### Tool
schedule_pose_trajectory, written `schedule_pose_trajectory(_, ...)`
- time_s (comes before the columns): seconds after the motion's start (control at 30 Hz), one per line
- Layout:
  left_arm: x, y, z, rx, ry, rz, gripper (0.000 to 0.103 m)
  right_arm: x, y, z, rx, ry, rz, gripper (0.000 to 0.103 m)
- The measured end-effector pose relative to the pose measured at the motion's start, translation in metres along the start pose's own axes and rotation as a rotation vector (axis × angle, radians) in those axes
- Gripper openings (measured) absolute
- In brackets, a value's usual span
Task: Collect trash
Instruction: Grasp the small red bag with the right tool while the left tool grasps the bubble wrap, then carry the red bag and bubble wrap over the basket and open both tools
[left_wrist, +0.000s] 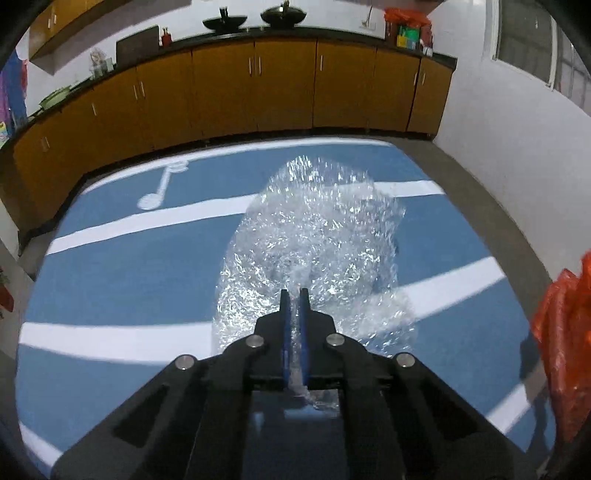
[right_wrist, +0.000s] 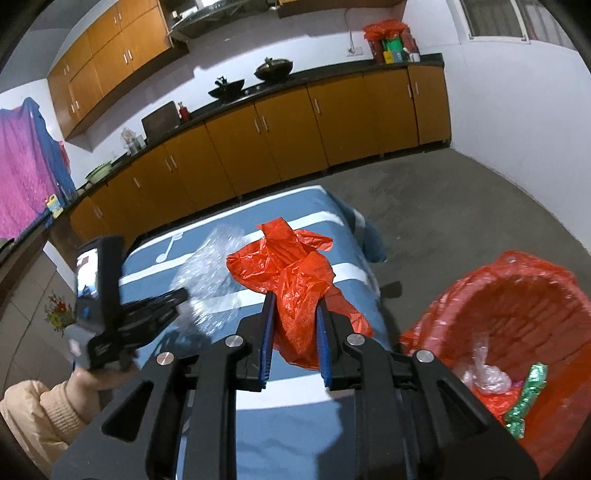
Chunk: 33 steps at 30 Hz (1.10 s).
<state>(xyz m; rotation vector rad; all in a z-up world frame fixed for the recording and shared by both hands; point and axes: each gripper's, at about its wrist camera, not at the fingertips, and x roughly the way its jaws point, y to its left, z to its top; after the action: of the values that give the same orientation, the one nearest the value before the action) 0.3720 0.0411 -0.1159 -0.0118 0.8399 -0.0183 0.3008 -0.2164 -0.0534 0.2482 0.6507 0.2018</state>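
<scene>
My left gripper (left_wrist: 294, 292) is shut on a sheet of clear bubble wrap (left_wrist: 314, 236) and holds it over the blue table (left_wrist: 110, 280). In the right wrist view the left gripper (right_wrist: 181, 295) and the bubble wrap (right_wrist: 210, 273) show at the left. My right gripper (right_wrist: 295, 299) is shut on a crumpled red plastic bag (right_wrist: 295, 273), held above the table's right side (right_wrist: 288, 424). The red bag's edge shows in the left wrist view (left_wrist: 565, 332). A bin lined with a red bag (right_wrist: 517, 306) stands right of the table and holds a clear wrapper (right_wrist: 487, 376) and a green wrapper (right_wrist: 528, 395).
Brown cabinets (right_wrist: 277, 140) under a black counter with two black woks (right_wrist: 273, 68) run along the far wall. A grey floor (right_wrist: 461, 206) lies between table and white wall. A purple cloth (right_wrist: 26, 177) hangs at the left.
</scene>
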Motion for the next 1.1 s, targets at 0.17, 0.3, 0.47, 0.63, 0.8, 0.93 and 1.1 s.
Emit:
schedule_pose_trajectory(0.17, -0.059, -0.003, -0.017, 0.017, -0.076, -0.007, 0.006, -0.030, -0.004, -0.003, 0.008, -0.032, -0.021, 0.021)
schedule_pose_trajectory(0.3, -0.102, -0.010, -0.026, 0.008, -0.118, -0.043, 0.006, -0.053, -0.012, -0.007, 0.014, -0.057, -0.046, 0.021)
schedule_pose_trajectory(0.47, -0.145, -0.025, -0.034, 0.013, -0.159, -0.109, 0.006, -0.088, -0.027, -0.015, 0.030, -0.091, -0.084, 0.021)
schedule_pose_trajectory(0.63, -0.179, -0.049, -0.042, 0.052, -0.204, -0.147, 0.006, -0.116, -0.042, -0.024, 0.055, -0.117, -0.121, 0.021)
schedule_pose_trajectory(0.8, -0.201, -0.069, -0.052, 0.080, -0.229, -0.170, 0.006, -0.136, -0.049, -0.029, 0.071, -0.136, -0.146, 0.021)
schedule_pose_trajectory(0.93, -0.212, -0.080, -0.060, 0.094, -0.238, -0.187, 0.006, -0.149, -0.057, -0.035, 0.085, -0.153, -0.158, 0.021)
schedule_pose_trajectory(1.1, -0.222, -0.091, -0.066, 0.104, -0.236, -0.214, 0.006, -0.161, -0.060, -0.041, 0.093, -0.164, -0.174, 0.021)
